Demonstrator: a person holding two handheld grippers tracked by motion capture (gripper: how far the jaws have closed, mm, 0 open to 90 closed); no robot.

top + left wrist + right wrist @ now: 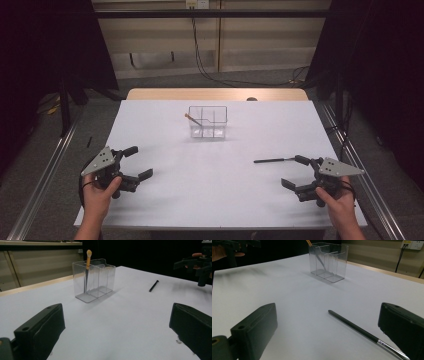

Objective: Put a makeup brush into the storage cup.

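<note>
A clear plastic organizer (208,121) with compartments stands upright at the far middle of the white table (215,185). A brush with an orange tip (192,119) leans in its left compartment, also seen in the organizer (94,279) as the brush (87,263). A thin black stick with a silver end (273,160) lies flat at the right. My right gripper (294,171) is open just near it; the stick (359,331) lies between its jaws, closer to the right one. My left gripper (138,162) stands open at the near left, with nothing between its jaws.
The organizer (328,261) is far ahead of both grippers. A wooden strip (217,94) runs along the table's far edge. Metal rails (42,175) flank the table on both sides, and cables (210,70) hang at the back wall.
</note>
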